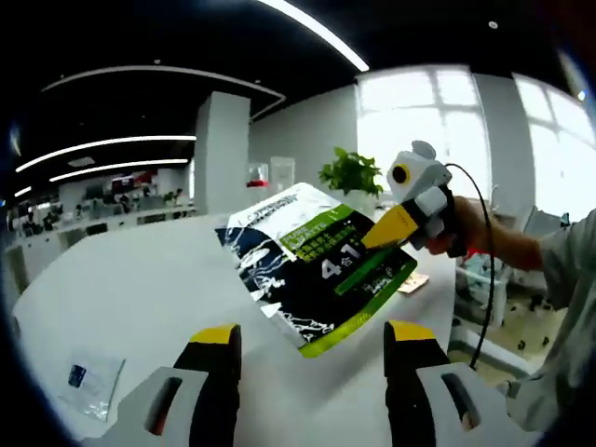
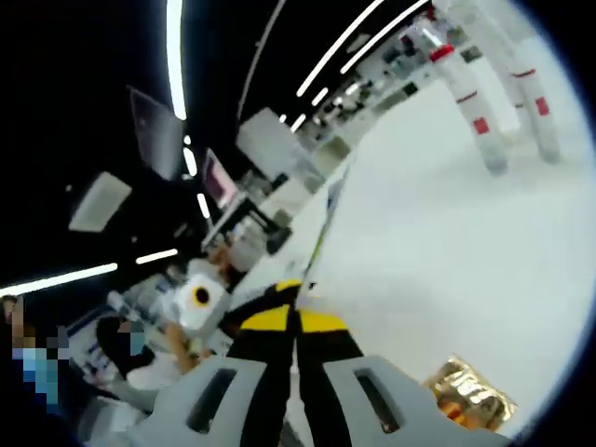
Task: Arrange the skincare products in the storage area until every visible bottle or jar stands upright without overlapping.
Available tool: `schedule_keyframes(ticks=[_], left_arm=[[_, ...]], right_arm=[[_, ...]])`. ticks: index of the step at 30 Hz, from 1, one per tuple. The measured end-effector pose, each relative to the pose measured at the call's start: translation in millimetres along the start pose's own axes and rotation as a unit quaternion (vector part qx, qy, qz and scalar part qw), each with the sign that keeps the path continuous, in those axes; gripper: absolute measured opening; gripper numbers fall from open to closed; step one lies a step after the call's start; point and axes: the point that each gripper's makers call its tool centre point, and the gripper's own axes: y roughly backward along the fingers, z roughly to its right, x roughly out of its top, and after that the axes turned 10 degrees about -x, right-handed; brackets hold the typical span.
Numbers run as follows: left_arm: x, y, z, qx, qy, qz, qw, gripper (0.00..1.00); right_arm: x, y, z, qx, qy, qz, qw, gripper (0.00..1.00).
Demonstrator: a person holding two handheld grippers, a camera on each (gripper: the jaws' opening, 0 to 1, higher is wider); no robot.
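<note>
- Left gripper (image 1: 311,340): jaws spread wide, yellow-tipped, nothing between them, hovering above the white surface (image 1: 130,289).
- Right gripper (image 1: 396,226), seen from the left gripper view: reaching in from the right, held by a hand (image 1: 470,228), yellow jaw tips pinching the right edge of a flat pouch (image 1: 317,265).
- Pouch: dark blue, white and green print with "4" and "1" legible, lifted clear of the surface and tilted, lower corner pointing toward the near side, between the left jaws in the picture.
- Right gripper view: right gripper (image 2: 296,321) with jaws pressed nearly together on the pouch's thin edge (image 2: 321,233), seen edge-on as a narrow strip running away from the tips.
- Small clear sachet (image 1: 91,382) with a blue label lying flat on the surface at near left.
- Gold foil packet (image 2: 470,396) lying on the surface at near right of the right gripper view.
- White bottles (image 2: 489,84) with red bands standing together at the far right of the surface.
- Potted green plant (image 1: 354,172) beyond the surface, near bright windows.
</note>
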Motion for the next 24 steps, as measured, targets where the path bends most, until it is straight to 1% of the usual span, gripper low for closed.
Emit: schedule_keyframes(ticks=[2,3,4,6,8,9,10,11,12,13,14,15,16,17,18,19,20,21,22,23,24], left_arm=[[6.8,3,4.0,-0.018,0.015,0.023,0.9995,0.61],[9.2,4,4.9,-0.023,0.022,0.031,0.999,0.58],[12.2,6,7.5,-0.036,0.03,0.041,0.9981,0.56],[18.4,8,12.3,-0.06,0.05,0.059,0.9952,0.52],[23.7,9,20.5,-0.094,0.06,0.071,0.9912,0.49],[27.2,9,23.3,-0.108,0.075,0.076,0.9884,0.48],[33.2,8,18.4,-0.102,0.106,0.09,0.985,0.48],[36.4,6,16.2,-0.105,0.12,0.097,0.9824,0.45],[37.5,6,14.8,-0.11,0.129,0.097,0.9808,0.38],[39.3,5,12.9,-0.119,0.144,0.098,0.9775,0.23],[43.0,5,6.7,-0.118,0.164,0.107,0.9736,0.19],[49.8,3,4.0,-0.129,0.192,0.123,0.965,0.17],[53.7,2,-0.6,-0.135,0.203,0.132,0.9607,0.16],[55.5,0,-5.1,-0.136,0.219,0.134,0.9568,0.14],[56.9,-1,-8.2,-0.135,0.226,0.136,0.955,0.12],[58.0,-4,-13.4,-0.13,0.228,0.136,0.9554,0.1],[58.4,-4,-14.5,-0.127,0.228,0.136,0.9557,0.08],[58.3,-9,-28.4,-0.087,0.211,0.131,0.9648,0.07],[58.4,-10,-30.8,-0.079,0.205,0.131,0.9668,0.05],[60.5,-16,-44.8,-0.032,0.175,0.124,0.9762,0.04],[61.1,-17,-46.2,-0.029,0.173,0.122,0.977,0.02]], right_arm=[[4.9,4,-5,0.013,0.004,0.013,0.9998,0.0],[6.0,5,-6,0.016,0.004,0.016,0.9997,0.0],[6.3,5,-7,0.02,0.003,0.018,0.9996,0.0],[4.7,5,-8,0.025,0.0,0.014,0.9996,0.0],[0.6,3,-9,0.03,-0.005,0.008,0.9995,0.0],[-1.1,3,-9,0.031,-0.007,0.005,0.9995,0.0],[-2.4,2,-9,0.031,-0.01,0.004,0.9995,0.0],[0.6,2,-9,0.033,-0.014,0.011,0.9993,0.0],[4.5,1,-8,0.035,-0.021,0.012,0.9991,0.0],[8.2,1,-8,0.038,-0.025,0.014,0.9989,0.0],[13.8,0,-8,0.04,-0.029,0.019,0.9986,0.0],[22.1,-2,-7,0.037,-0.031,0.038,0.9981,0.0],[25.1,-3,-6,0.036,-0.031,0.039,0.9981,0.0],[30.2,-5,-6,0.036,-0.032,0.043,0.9979,0.0],[34.0,-7,-5,0.033,-0.032,0.048,0.9978,0.0],[39.8,-10,-3,0.027,-0.029,0.054,0.9977,0.0],[41.2,-11,-2,0.026,-0.028,0.056,0.9977,0.0],[47.7,-20,3,0.004,-0.014,0.071,0.9974,0.0],[49.5,-21,5,-0.002,-0.01,0.075,0.9972,0.0],[58.5,-32,17,-0.044,0.002,0.092,0.9948,0.0],[60.3,-34,19,-0.048,0.004,0.094,0.9944,0.0]])
